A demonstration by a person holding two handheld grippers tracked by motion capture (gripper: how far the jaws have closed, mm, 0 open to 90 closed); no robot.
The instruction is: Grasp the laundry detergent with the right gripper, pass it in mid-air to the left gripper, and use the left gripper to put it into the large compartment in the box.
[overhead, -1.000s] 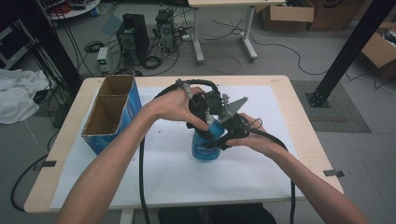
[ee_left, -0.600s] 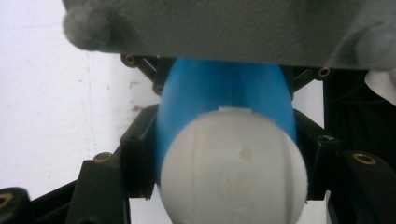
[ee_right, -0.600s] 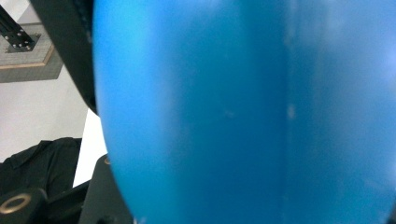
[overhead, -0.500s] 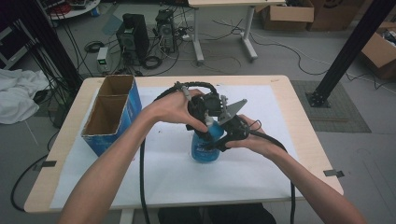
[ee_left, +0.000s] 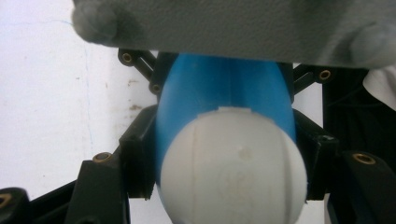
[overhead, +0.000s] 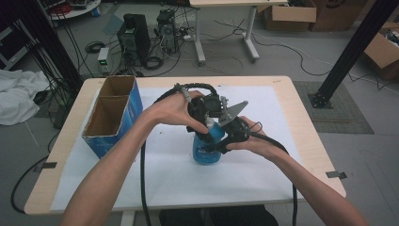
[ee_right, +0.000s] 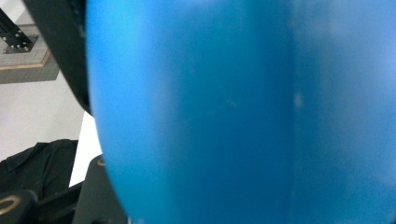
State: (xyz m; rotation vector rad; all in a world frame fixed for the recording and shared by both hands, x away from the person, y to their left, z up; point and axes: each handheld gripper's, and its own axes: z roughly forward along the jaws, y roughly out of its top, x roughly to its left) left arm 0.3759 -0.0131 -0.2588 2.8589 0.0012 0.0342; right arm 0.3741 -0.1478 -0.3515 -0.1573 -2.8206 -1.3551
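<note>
While both grippers crowd around the blue bottle (overhead: 209, 148) standing upright on the white mat (overhead: 282, 174), the work in hand looks like getting its white cap (ee_left: 233, 170) off or on. The left gripper (overhead: 203, 118) comes down from above the bottle's top, and in the left gripper view its two black jaws press in on either side of the blue neck just behind the rounded white cap, so it is pinching the bottle there. The right gripper (overhead: 225, 141) sits against the bottle's side, lower down than the left one; in the right gripper view the blue wall sits right up against the lens, and I cannot tell whether its jaws are spread or pressed onto the body. A blue cardboard box (overhead: 113, 115) with two open compartments stands well apart, off beyond the left forearm. Judging by this, the step is a two-handed hold: one tool steadying while the other works the top. The next move likely calls for a firm clamp on the body from the right gripper, then a twist or pull at the top end without tipping the bottle.
</note>
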